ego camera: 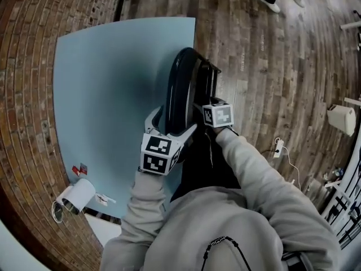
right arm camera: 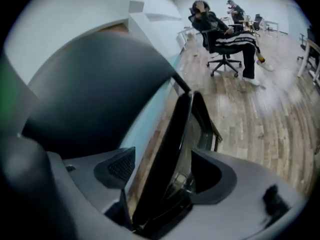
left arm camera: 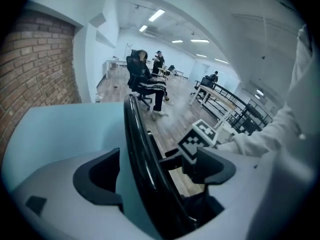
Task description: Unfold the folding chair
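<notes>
Standing folded on the wood floor (ego camera: 265, 66), the black folding chair (ego camera: 181, 92) sits edge-on right by a light-blue panel (ego camera: 101, 95), with a brick wall (ego camera: 28, 95) beyond. Left gripper (left arm camera: 157, 171) and right gripper (right arm camera: 165, 171) both angle down over its top. Each one's jaws gape wide around the frame, not squeezing it.

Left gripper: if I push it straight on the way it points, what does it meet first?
The chair's black rim. It already runs between the open jaws of the left gripper, so going on should drive it into the back of the gap. How near that is, I cannot judge.
</notes>
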